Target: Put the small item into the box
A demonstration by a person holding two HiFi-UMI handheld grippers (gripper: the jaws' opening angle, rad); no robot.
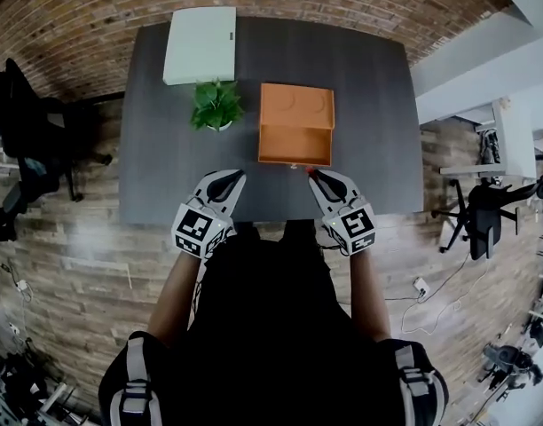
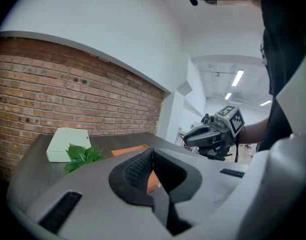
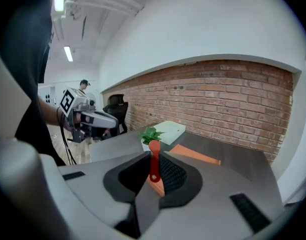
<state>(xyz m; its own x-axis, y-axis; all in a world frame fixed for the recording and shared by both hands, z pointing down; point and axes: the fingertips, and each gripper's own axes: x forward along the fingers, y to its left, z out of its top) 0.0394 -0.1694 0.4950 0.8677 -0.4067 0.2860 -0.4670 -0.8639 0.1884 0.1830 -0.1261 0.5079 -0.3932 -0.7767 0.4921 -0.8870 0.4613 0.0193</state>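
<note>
Jutting from right tongs [image 3: 151,171] is a red strip [image 3: 154,155].

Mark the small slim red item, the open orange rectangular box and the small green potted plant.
small slim red item [image 3: 153,161]: right gripper view, the middle of its shaft, between the jaws.
open orange rectangular box [image 1: 294,156]: head view, its near wall.
small green potted plant [image 1: 216,105]: head view, its leaves.
</note>
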